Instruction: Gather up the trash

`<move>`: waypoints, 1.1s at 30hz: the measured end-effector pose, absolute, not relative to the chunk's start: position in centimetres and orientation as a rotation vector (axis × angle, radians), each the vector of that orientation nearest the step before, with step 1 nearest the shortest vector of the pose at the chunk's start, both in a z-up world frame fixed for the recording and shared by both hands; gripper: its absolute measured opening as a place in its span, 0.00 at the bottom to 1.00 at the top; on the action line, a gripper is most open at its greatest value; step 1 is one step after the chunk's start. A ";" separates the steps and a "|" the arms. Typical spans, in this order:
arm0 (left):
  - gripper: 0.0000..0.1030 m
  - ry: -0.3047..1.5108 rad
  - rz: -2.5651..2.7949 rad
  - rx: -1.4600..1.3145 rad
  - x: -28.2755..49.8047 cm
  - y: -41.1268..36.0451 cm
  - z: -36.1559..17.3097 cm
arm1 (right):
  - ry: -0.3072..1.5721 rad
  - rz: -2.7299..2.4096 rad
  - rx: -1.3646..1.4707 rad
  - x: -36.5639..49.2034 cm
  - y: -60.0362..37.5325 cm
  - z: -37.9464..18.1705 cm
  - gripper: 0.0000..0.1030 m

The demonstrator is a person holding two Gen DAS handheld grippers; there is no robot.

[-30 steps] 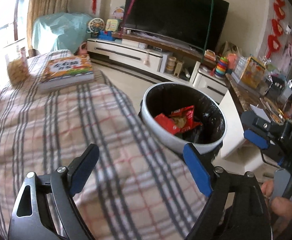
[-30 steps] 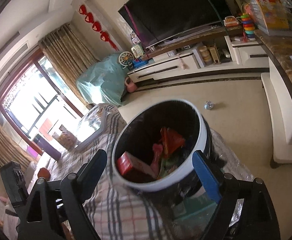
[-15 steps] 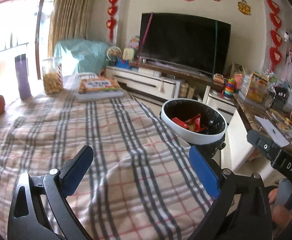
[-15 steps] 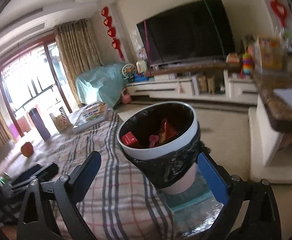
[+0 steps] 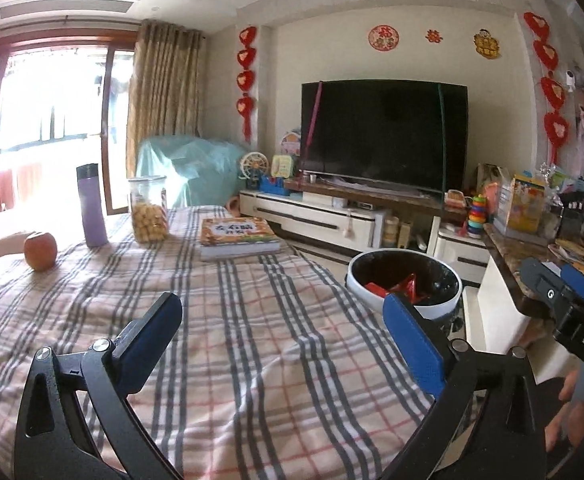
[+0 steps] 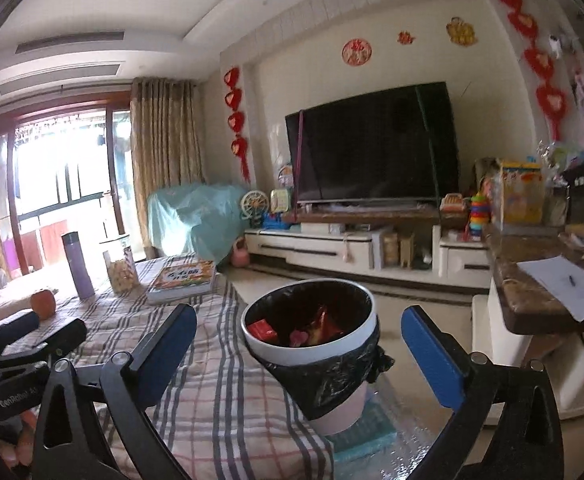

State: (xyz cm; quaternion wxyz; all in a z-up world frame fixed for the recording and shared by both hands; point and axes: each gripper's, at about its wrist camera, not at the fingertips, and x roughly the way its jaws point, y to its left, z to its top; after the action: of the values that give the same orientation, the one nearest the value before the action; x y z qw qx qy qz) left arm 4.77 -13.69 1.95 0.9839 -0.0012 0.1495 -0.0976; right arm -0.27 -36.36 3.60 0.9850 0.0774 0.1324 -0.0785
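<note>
A white trash bin [image 5: 352, 282] [image 6: 311, 354] lined with a black bag stands just off the right edge of the plaid-covered table [image 5: 252, 360]. Red wrappers [image 5: 405, 285] [image 6: 262, 330] lie inside it. My left gripper [image 5: 282, 312] hovers over the cloth, left of the bin, its jaws opening with nothing between them. My right gripper [image 6: 297, 320] points at the bin from short of it, jaws opening too, holding nothing. The bin shows between its fingers but farther off.
On the far part of the table sit a book [image 5: 236, 234], a snack jar [image 5: 148, 212], a purple bottle [image 5: 90, 210] and an apple [image 5: 40, 251]. A cluttered stone counter [image 6: 531, 300] stands right of the bin. A TV cabinet [image 5: 311, 220] lines the back wall.
Both grippers have drawn back from the bin and tilted up, so the bin looks smaller and the room's far wall shows. Both pairs of jaws have spread a little wider.
</note>
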 end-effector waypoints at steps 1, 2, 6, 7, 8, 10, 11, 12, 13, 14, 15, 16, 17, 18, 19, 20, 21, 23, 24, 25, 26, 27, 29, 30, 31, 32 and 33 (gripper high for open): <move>1.00 0.299 -0.191 -0.002 4.6 -13.6 1.9 | 0.261 -0.165 0.155 -0.5 -36.3 3.3 1.00; 1.00 0.298 -0.187 0.002 4.5 -13.5 1.8 | 0.260 -0.171 0.155 -0.6 -36.3 3.1 1.00; 1.00 0.291 -0.165 0.035 4.2 -13.5 1.4 | 0.267 -0.177 0.155 -0.9 -36.2 2.2 1.00; 1.00 0.287 -0.160 0.040 4.0 -13.4 1.3 | 0.269 -0.176 0.152 -0.9 -36.1 1.9 1.00; 1.00 0.284 -0.155 0.043 3.9 -13.4 1.2 | 0.271 -0.176 0.148 -0.9 -36.0 1.8 1.00; 1.00 0.278 -0.150 0.048 3.8 -13.3 1.1 | 0.273 -0.175 0.132 -0.9 -35.7 1.4 1.00; 1.00 0.275 -0.146 0.055 3.8 -13.3 1.0 | 0.273 -0.175 0.127 -1.0 -35.6 1.2 1.00; 1.00 0.273 -0.143 0.059 3.6 -13.4 0.9 | 0.274 -0.174 0.121 -1.0 -35.4 1.1 1.00; 1.00 0.272 -0.141 0.063 3.6 -13.4 0.8 | 0.274 -0.174 0.119 -1.0 -35.4 1.0 1.00; 1.00 0.271 -0.140 0.066 3.5 -13.5 0.8 | 0.274 -0.172 0.117 -1.0 -35.4 0.9 1.00; 1.00 0.270 -0.140 0.068 3.4 -13.5 0.7 | 0.274 -0.171 0.117 -1.1 -35.4 0.8 1.00; 1.00 0.270 -0.139 0.070 3.4 -13.6 0.7 | 0.274 -0.173 0.115 -1.1 -35.4 0.7 1.00; 1.00 0.270 -0.138 0.073 3.5 -13.7 0.6 | 0.275 -0.175 0.114 -1.0 -35.5 0.7 1.00; 1.00 0.269 -0.137 0.076 3.5 -13.7 0.5 | 0.276 -0.177 0.114 -1.0 -35.4 0.5 1.00; 1.00 0.269 -0.136 0.078 3.4 -13.8 0.5 | 0.278 -0.179 0.115 -1.0 -35.5 0.5 1.00; 1.00 0.269 -0.136 0.081 3.4 -13.9 0.4 | 0.281 -0.179 0.118 -1.0 -35.6 0.4 1.00; 1.00 0.269 -0.135 0.083 3.4 -13.9 0.3 | 0.282 -0.178 0.122 -1.0 -35.7 0.3 1.00; 1.00 0.270 -0.136 0.086 3.4 -14.0 0.2 | 0.285 -0.179 0.128 -1.0 -35.9 0.2 1.00; 1.00 0.271 -0.134 0.088 3.4 -14.0 0.2 | 0.285 -0.180 0.130 -1.1 -36.0 0.1 1.00; 1.00 0.271 -0.135 0.090 3.3 -14.0 0.1 | 0.286 -0.179 0.134 -1.1 -36.1 0.2 1.00; 1.00 0.272 -0.135 0.089 3.4 -14.0 0.1 | 0.288 -0.179 0.136 -1.1 -36.1 0.1 1.00; 1.00 0.272 -0.133 0.087 3.4 -14.0 0.2 | 0.290 -0.178 0.137 -1.0 -36.2 0.1 1.00; 1.00 0.271 -0.134 0.087 3.3 -14.0 0.1 | 0.292 -0.176 0.138 -1.0 -36.2 0.1 1.00; 1.00 0.272 -0.132 0.089 3.3 -14.0 0.1 | 0.291 -0.176 0.137 -1.0 -36.2 0.1 1.00; 1.00 0.271 -0.130 0.089 3.3 -14.0 0.1 | 0.290 -0.176 0.137 -1.0 -36.2 0.1 1.00; 1.00 0.271 -0.129 0.089 3.3 -14.0 0.1 | 0.291 -0.175 0.137 -0.9 -36.2 0.1 1.00; 1.00 0.271 -0.128 0.089 3.3 -14.0 0.0 | 0.292 -0.173 0.137 -0.9 -36.2 0.0 1.00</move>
State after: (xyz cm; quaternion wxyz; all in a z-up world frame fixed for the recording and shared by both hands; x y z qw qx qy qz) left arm 3.30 -13.97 0.01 0.9878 0.0441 0.1348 -0.0638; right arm -0.90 -36.22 0.01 0.9833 0.0681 0.1452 -0.0860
